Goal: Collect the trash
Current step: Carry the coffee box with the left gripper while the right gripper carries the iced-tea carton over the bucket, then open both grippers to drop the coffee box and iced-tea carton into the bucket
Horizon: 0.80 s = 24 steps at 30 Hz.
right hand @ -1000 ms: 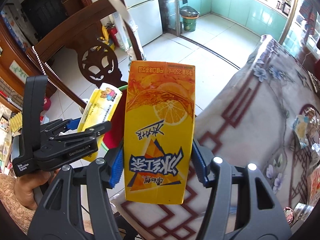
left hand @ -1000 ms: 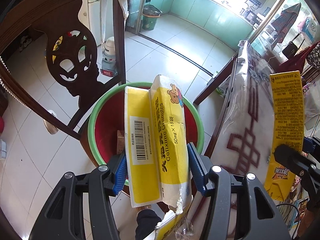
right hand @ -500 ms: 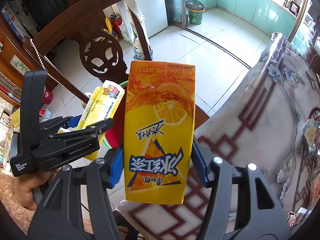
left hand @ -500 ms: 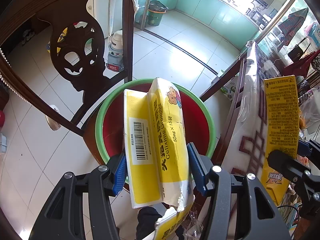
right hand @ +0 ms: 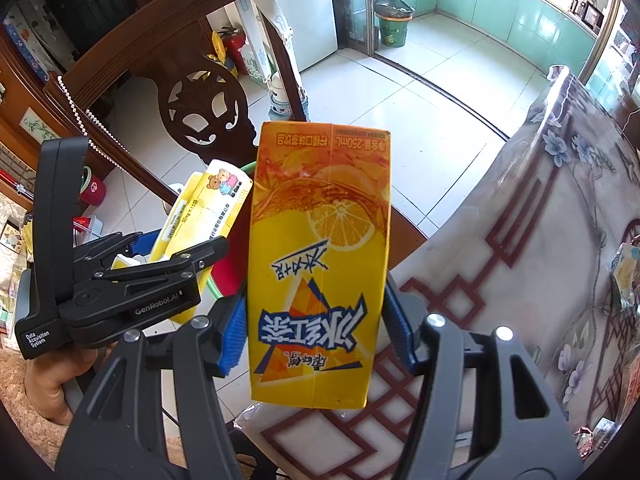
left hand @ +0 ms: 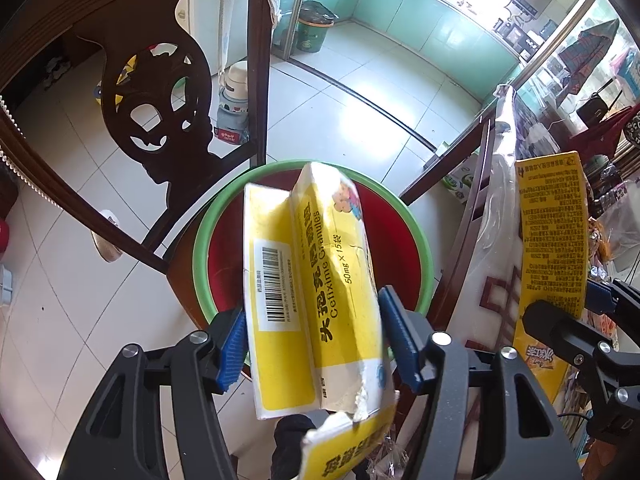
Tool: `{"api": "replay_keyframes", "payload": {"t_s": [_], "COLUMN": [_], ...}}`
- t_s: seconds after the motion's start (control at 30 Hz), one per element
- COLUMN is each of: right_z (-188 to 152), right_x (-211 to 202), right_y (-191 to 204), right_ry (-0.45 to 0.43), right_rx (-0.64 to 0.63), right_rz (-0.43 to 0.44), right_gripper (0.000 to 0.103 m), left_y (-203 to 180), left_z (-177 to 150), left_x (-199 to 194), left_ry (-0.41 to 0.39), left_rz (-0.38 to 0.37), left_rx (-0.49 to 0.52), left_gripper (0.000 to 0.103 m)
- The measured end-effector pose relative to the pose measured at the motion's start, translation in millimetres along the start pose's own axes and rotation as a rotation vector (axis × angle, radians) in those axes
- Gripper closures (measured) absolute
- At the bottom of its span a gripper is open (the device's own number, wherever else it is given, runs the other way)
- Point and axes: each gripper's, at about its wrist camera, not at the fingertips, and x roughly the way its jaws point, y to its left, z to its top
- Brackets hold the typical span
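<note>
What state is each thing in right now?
Left hand-held gripper: jaws just opened wider, gaps at both pads.
Medicine box: torn, between those jaws, above the bin.
Red bin: open.
Right hand-held gripper: shut on the tea carton.
Tea carton: intact, held upside down.

Bin [left hand: 424, 248] btm hidden by box [left hand: 316, 292]

A floral, plastic-covered table [right hand: 560, 208] carries scattered wrappers [right hand: 624, 268] (far right); a green-rimmed bin [left hand: 420, 236] stands on white floor tiles [left hand: 360, 92].
</note>
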Motion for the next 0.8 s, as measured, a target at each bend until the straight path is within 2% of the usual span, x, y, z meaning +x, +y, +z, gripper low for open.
{"api": "replay_keyframes", "payload": {"t_s": [0.13, 0.27, 0.47, 0.8], "right_z": [3.8, 5.0, -1.3, -20.8], "right_x": [-3.2, -10.3, -24.8, -59.5], "right_y": [2.8, 6.8, 5.2, -12.5], "right_ry": [-0.016, -0.044, -0.069, -0.138], "right_rx": [-0.003, -0.017, -0.017, 0.01], "right_rz": [-0.005, -0.02, -0.034, -0.079], "right_gripper": [0.046, 0.036, 0.036, 0.033], "left_y": [1.7, -0.2, -7.4, -41.5], "left_z": [-0.1, -0.4, -1.6, -8.1], "left_x": [0.5, -2.5, -10.2, -21.4], "left_ry": [0.002, -0.004, -0.02, -0.045], "left_rz": [0.001, -0.007, -0.019, -0.045], "left_rx": [-0.009, -0.007, 0.013, 0.09], "left_gripper": [0.043, 0.043, 0.043, 0.043]}}
